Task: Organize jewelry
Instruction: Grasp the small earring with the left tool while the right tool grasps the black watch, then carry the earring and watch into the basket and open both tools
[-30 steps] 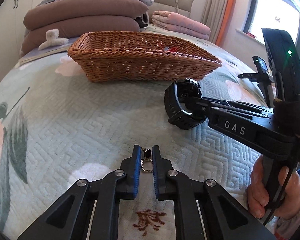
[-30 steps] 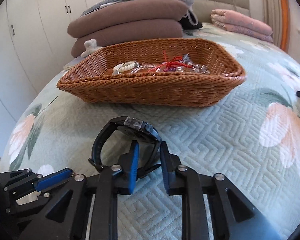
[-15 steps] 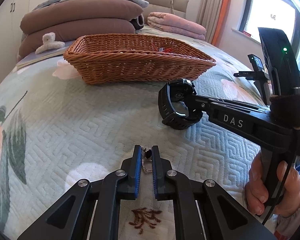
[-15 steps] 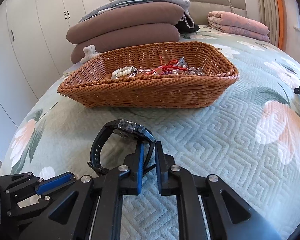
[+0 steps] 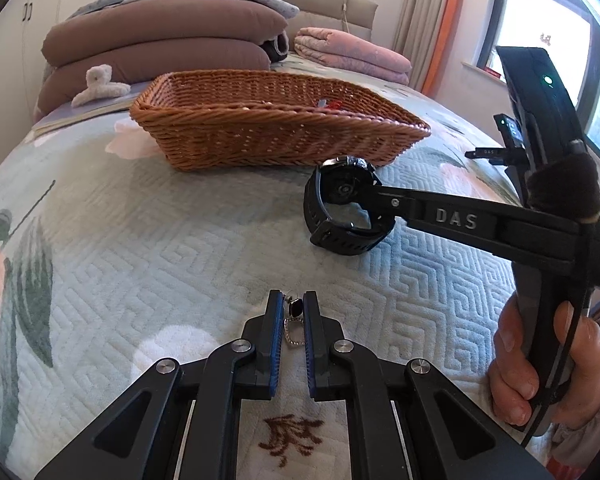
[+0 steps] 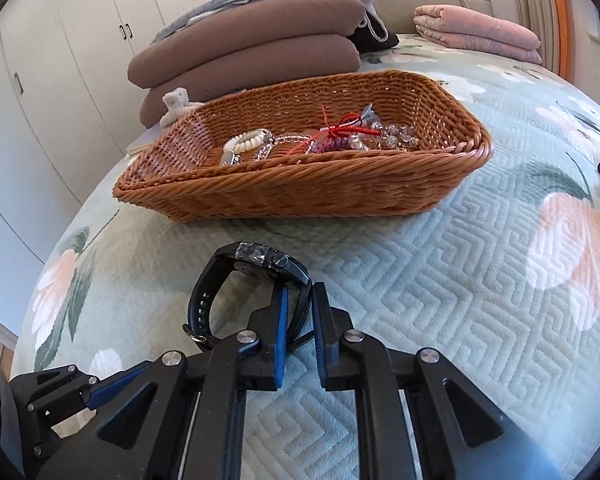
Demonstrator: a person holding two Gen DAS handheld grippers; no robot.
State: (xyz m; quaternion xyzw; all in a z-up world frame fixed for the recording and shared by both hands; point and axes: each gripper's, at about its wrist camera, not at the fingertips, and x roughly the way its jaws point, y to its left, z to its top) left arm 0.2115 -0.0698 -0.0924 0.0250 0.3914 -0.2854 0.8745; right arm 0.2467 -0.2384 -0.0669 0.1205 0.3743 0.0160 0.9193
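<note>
My left claw (image 5: 292, 308) sits low over the bed (image 5: 140, 248), its two blue-padded fingers drawn close on either side of a small earring (image 5: 295, 322) with a dark stone and a sparkling loop; the earring lies on the quilted green cover between the pads, and I cannot tell whether they actually pinch it or only flank it; my right claw (image 6: 300, 300) is clamped on the strap of a black watch (image 6: 252, 280), which stands on edge with its face towards the far side; in the left wrist view the watch (image 5: 346, 212) is to the right of the earring and nearer the wicker basket (image 5: 276, 140), just in front of the basket's right corner; the basket rests on the bed farther back, and it holds a white bead bracelet (image 6: 248, 142), a red cord (image 6: 348, 130) and clear crystal beads (image 6: 396, 136); folded brown quilts (image 6: 252, 60) are stacked beyond it.
</note>
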